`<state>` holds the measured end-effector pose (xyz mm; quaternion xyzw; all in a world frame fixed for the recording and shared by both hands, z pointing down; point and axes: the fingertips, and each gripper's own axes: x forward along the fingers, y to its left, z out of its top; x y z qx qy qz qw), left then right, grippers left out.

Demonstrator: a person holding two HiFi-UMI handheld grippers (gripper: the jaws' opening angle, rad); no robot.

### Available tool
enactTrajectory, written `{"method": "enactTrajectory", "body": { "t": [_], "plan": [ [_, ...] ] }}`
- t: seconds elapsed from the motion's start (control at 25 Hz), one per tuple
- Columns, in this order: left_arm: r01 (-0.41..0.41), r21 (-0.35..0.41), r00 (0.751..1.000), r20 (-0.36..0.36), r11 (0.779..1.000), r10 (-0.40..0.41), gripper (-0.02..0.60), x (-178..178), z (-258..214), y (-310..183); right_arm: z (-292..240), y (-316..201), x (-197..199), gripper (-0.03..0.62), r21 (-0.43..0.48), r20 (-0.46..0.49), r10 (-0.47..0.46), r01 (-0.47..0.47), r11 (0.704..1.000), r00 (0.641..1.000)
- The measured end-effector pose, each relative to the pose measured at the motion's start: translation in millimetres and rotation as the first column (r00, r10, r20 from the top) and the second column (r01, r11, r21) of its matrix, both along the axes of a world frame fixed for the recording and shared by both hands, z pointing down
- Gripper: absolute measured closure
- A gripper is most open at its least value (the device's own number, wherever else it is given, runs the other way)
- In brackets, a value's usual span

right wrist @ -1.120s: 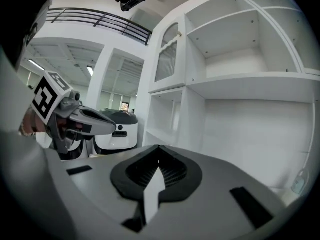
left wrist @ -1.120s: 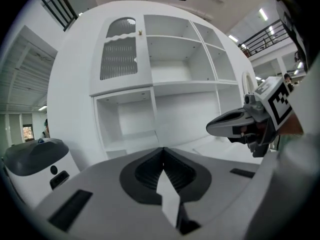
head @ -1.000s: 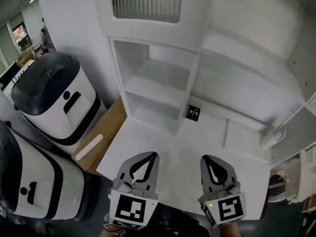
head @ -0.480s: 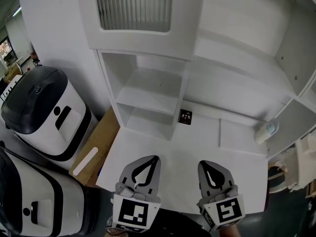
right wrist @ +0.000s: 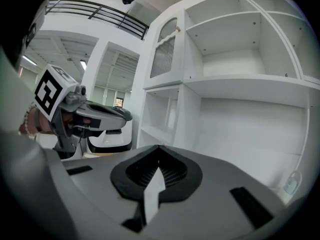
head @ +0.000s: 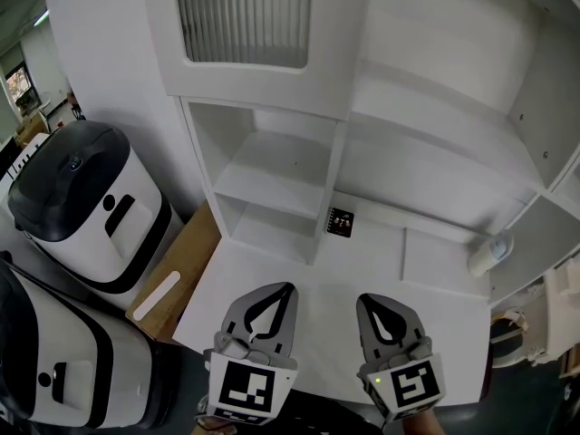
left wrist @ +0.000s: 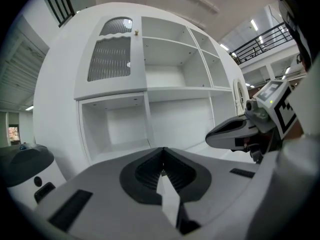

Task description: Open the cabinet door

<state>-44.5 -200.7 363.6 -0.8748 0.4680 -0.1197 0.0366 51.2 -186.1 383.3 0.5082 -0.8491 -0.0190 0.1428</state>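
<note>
Well off the desk's left edge, on the floor, stand two rounded white bins with black lids. A flat brown cardboard sheet lies between them and the desk, and neither looks to matter to the job.

Next comes the left gripper, grey with a black-and-white marker cube, hovering over the near edge of the white desk. Its jaws are pressed together with nothing between them, which suits a tool that has nothing to grasp yet.

Above it, over the open white cubbies at the desk's far left corner, is the white cabinet door with a ribbed glass panel. It sits flush in its frame, so the task looks not yet begun. What seems to be a small knob shows at the door's right edge, though it is too small to be sure.

A small black card sits on the desk at the foot of the cubby wall. The right gripper is held beside the left one and apart from it, its jaws likewise closed tight and empty. Both point almost level at the shelves, probably a ready stance.

Near the desk's right edge lies a small white cylinder. Either gripper would likely have to rise and spread its jaws to take the door.
</note>
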Motion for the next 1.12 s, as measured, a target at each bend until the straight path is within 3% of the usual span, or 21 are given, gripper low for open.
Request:
{"method": "enactTrajectory", "body": {
  "t": [0.64, 1.12],
  "plan": [
    [-0.002, 0.046, 1.0, 0.027, 0.999, 0.001, 0.581, 10.5, -18.9, -18.6, -33.8, -27.9, 22.6, 0.594, 0.082, -0.017, 0.0, 0.001, 0.997, 1.0],
    [-0.028, 0.171, 0.999, 0.049, 0.985, 0.02, 0.581, 14.1, -71.1, -42.3, -79.5, -45.7, 17.7, 0.594, 0.193, -0.057, -0.026, 0.037, 0.98, 0.998]
  ]
}}
